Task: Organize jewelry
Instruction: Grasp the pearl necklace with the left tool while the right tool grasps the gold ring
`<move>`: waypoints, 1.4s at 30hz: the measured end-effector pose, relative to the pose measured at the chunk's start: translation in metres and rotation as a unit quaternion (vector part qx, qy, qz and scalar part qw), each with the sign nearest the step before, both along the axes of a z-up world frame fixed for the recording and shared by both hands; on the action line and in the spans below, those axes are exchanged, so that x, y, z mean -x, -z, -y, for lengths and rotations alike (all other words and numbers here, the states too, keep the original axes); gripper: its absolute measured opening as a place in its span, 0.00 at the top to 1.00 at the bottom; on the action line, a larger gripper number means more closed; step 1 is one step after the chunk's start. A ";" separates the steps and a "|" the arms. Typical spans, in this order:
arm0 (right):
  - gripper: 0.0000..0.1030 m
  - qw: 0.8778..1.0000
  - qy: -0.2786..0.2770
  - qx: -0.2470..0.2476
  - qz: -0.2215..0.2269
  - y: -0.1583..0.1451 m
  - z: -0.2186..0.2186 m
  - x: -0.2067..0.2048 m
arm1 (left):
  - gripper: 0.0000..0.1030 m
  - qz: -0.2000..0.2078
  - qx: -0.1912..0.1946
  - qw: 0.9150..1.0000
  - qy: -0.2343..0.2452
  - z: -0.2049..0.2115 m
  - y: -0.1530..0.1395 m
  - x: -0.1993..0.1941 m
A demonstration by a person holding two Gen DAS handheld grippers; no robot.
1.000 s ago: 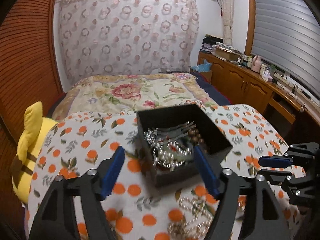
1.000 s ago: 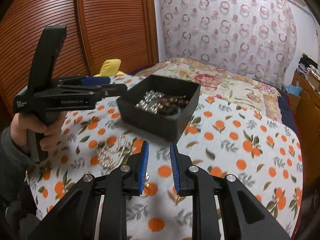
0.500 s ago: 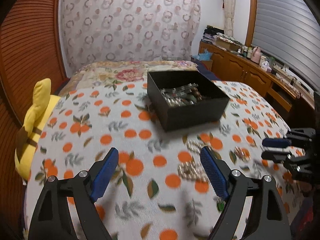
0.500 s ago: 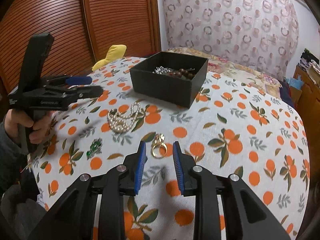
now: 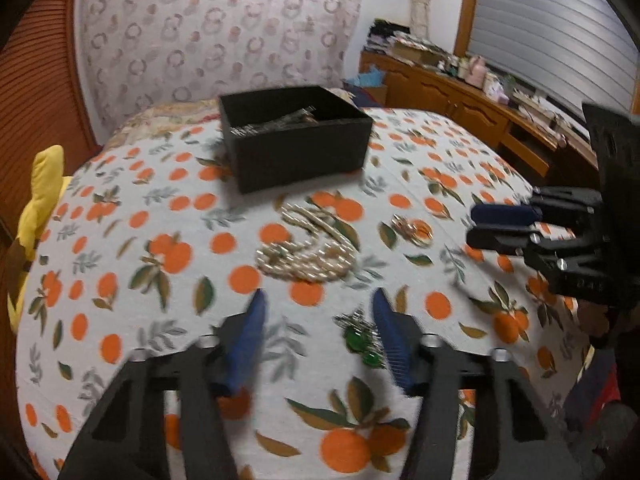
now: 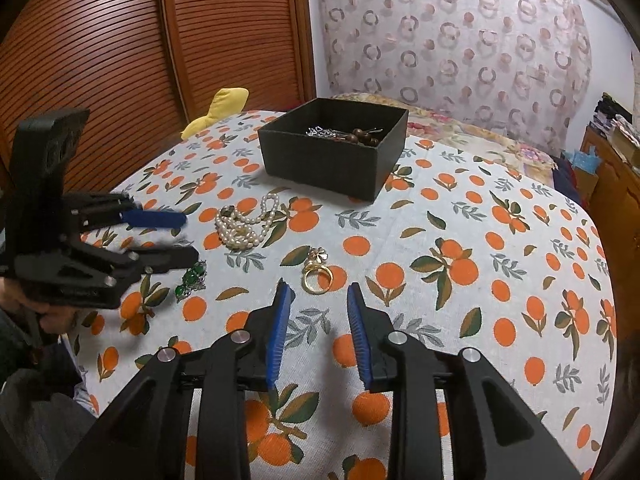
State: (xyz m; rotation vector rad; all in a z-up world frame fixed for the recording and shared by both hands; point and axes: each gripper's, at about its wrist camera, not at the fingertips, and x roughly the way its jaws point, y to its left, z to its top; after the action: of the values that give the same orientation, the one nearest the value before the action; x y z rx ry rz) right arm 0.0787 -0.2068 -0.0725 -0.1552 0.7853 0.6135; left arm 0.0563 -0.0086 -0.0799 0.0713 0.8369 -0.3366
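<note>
A black box (image 5: 294, 136) (image 6: 334, 148) holding silver pieces and brown beads stands at the far side of the orange-print cloth. A pearl necklace (image 5: 308, 248) (image 6: 244, 224), a gold ring (image 5: 412, 228) (image 6: 316, 272) and a green-stone piece (image 5: 362, 338) (image 6: 191, 280) lie loose on the cloth. My left gripper (image 5: 320, 316) (image 6: 188, 236) is open, its right finger just beside the green piece. My right gripper (image 6: 318, 300) (image 5: 476, 224) is open and empty, just short of the ring.
A yellow plush toy (image 5: 34, 208) (image 6: 218, 110) lies off the table's left edge. A bed with a floral cover (image 6: 472, 132) lies behind the table, wooden slatted doors (image 6: 120, 60) to the left, and a cluttered wooden cabinet (image 5: 472, 100) to the right.
Both grippers have pulled back from the box toward the near side of the table. The left gripper has come down over the green piece; the right gripper now faces the ring and has opened wider.
</note>
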 end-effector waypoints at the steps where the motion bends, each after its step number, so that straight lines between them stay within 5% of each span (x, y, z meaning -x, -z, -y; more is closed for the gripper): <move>1: 0.69 1.000 0.000 0.000 0.000 0.000 0.000 0.000 | 0.64 -0.005 0.000 1.000 0.004 0.003 0.002 0.000; 14: 0.69 1.000 -0.008 0.002 -0.003 0.001 -0.010 -0.006 | 0.95 -0.012 0.001 1.000 0.029 0.014 0.008 0.005; 32: 0.69 0.998 -0.041 0.054 -0.018 0.021 -0.037 -0.023 | 0.97 0.035 0.046 0.998 -0.015 -0.025 -0.022 0.011; 35: 0.78 0.997 -0.039 0.061 -0.013 0.021 -0.039 -0.027 | 0.97 0.038 0.047 0.998 -0.017 -0.026 -0.023 0.011; 42: 0.82 0.996 -0.053 0.074 -0.005 0.019 -0.044 -0.026 | 0.97 0.037 0.047 0.998 -0.018 -0.026 -0.022 0.010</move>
State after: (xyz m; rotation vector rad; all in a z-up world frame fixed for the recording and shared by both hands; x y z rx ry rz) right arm 0.1043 -0.1627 -0.0916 -0.3317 0.8360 0.6560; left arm 0.0460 0.0172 -0.0574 -0.0182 0.7463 -0.3378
